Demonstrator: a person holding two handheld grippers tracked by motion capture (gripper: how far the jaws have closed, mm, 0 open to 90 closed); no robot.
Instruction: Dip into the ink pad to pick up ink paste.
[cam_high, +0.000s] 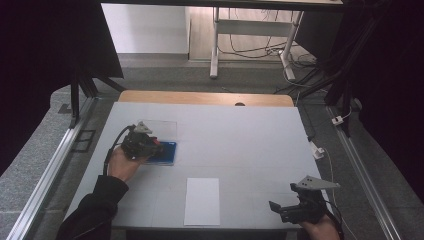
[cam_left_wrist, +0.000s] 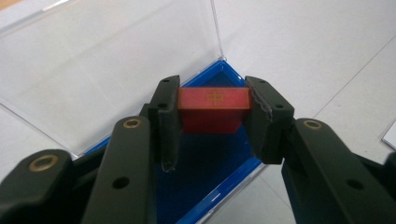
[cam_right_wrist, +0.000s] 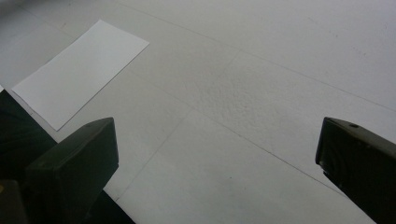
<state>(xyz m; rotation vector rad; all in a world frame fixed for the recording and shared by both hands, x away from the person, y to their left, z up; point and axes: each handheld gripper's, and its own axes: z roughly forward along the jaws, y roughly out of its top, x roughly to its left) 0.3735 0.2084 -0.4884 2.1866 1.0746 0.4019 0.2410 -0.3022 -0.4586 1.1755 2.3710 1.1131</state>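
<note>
Two black jaws of the left gripper (cam_left_wrist: 214, 116) are clamped on a small red rectangular block (cam_left_wrist: 214, 105) with a gold mark on its top face, one jaw pressing each short end. Directly beneath the held block lies the shallow blue-lined plastic case (cam_left_wrist: 219, 158), and the block sits above its blue floor, near the far corner; whether it touches the lining cannot be told. Beyond the jaws, the case's clear hinged lid (cam_left_wrist: 107, 65) lies opened back flat on the white table surface (cam_left_wrist: 303, 51). In the high view, the left gripper (cam_high: 150, 146) sits over the near side of the case (cam_high: 167, 152), with the lid (cam_high: 162, 127) just beyond it. At the near right edge of the table, the right gripper (cam_high: 282, 210) hovers with its jaws spread wide apart and nothing between them. Left of that gripper, well apart, lies a white rectangular paper sheet (cam_high: 202, 201), seen also ahead of its left jaw (cam_right_wrist: 79, 70).
</note>
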